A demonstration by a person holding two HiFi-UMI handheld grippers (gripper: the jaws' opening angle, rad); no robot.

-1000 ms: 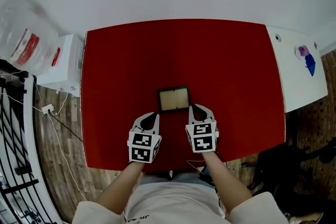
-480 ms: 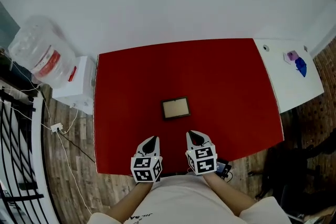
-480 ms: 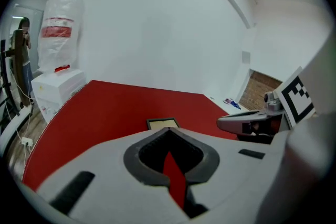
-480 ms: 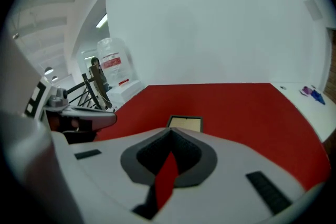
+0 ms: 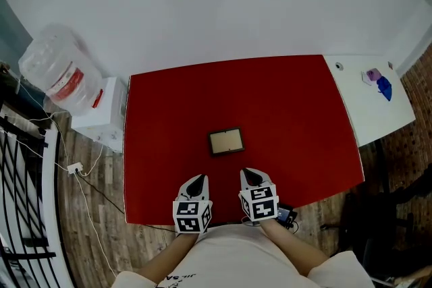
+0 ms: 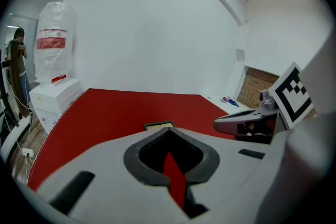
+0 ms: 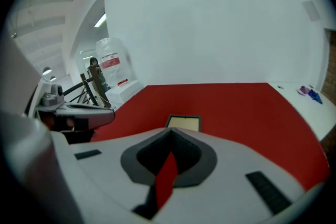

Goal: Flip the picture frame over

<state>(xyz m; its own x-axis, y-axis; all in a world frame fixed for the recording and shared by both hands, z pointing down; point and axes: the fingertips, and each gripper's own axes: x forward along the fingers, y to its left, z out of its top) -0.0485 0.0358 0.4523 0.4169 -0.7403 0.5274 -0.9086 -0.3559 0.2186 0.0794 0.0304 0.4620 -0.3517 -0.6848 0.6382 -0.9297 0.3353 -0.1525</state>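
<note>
While left gripper (image 5: 198, 180) and right gripper (image 5: 248, 175) hover, jaws shut and empty, the black-rimmed rectangular picture frame (image 5: 225, 141) lies flat at twelve o'clock; pale side up.

A big red table (image 5: 290, 111) stands on a wood floor (image 5: 94, 226). Left of the red table, a clear water bottle (image 5: 57, 71) sits on a white box (image 5: 101, 119). Right of it stands a white table (image 5: 374, 111) with a small blue thing (image 5: 384, 87).

You'll find the picture frame (image 5: 225, 141) lying flat on the red table (image 5: 290, 104), a little nearer your edge than the table's middle. It is small and rectangular, with a thin dark border around a pale beige panel facing up, its long sides roughly along that edge.
</note>
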